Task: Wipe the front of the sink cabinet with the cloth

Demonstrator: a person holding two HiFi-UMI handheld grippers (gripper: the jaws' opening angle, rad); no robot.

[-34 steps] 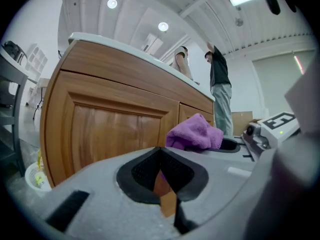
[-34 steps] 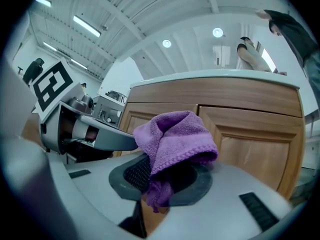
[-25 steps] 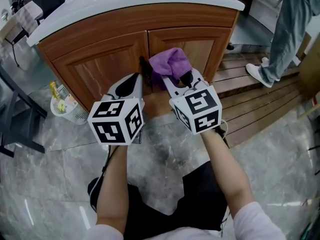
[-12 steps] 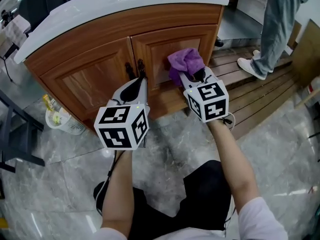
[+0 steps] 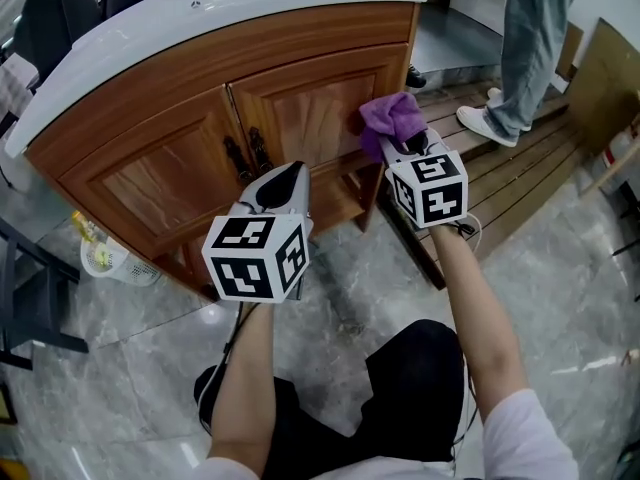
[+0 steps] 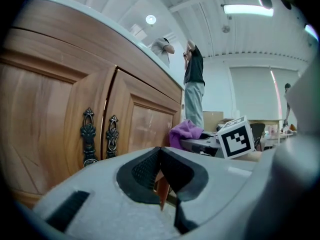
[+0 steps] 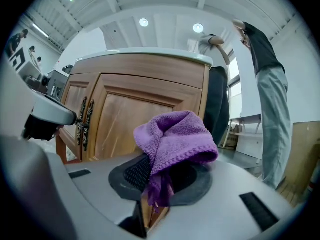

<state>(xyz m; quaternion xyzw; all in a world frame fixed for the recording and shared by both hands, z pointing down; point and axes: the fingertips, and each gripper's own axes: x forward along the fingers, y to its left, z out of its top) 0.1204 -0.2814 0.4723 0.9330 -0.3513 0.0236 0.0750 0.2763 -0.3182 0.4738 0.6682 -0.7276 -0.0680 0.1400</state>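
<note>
The wooden sink cabinet [image 5: 170,168] has two doors with dark ornate handles [image 5: 245,153] under a white basin top. My right gripper [image 5: 398,136] is shut on a purple cloth [image 5: 392,116], which is bunched against the right edge of the right door [image 7: 140,124]. The purple cloth [image 7: 172,141] hangs over the jaws in the right gripper view. My left gripper [image 5: 283,183] is shut with nothing in it, held low before the right door, short of the handles [image 6: 100,134]. The right gripper [image 6: 200,143] with the cloth [image 6: 186,132] shows at the right in the left gripper view.
A person in jeans [image 5: 530,38] stands on wooden decking [image 5: 500,158] to the right of the cabinet. A white mesh basket [image 5: 105,258] sits on the marble floor at the cabinet's left. A dark chair frame [image 5: 30,298] stands at far left.
The right gripper has carried the purple cloth rightward across the right door, from near the handles to its right edge. The left gripper stayed low in front of the cabinet.
</note>
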